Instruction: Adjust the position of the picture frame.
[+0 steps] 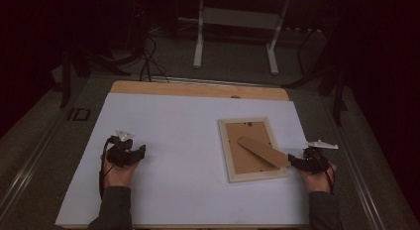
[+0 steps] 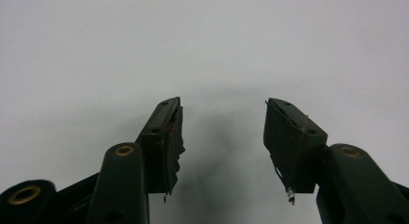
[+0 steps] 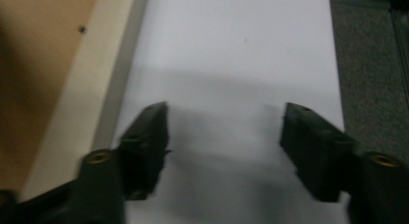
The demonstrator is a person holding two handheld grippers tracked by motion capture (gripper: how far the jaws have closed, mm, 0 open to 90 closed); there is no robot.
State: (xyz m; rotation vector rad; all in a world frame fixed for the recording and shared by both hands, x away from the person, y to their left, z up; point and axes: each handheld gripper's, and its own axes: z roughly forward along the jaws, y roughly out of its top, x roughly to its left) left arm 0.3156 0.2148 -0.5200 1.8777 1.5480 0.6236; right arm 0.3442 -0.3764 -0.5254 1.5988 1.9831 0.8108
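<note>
Picture frame (image 1: 252,149) face-down, long axis running away from the person, both grippers' jaws apart, empty.

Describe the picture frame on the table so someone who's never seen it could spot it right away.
Start at the white sheet covering the table, then look to its right half. The picture frame lies face down there, near the right tongs. Its pale border, brown backing and slanting cardboard stand mark it out.
</note>
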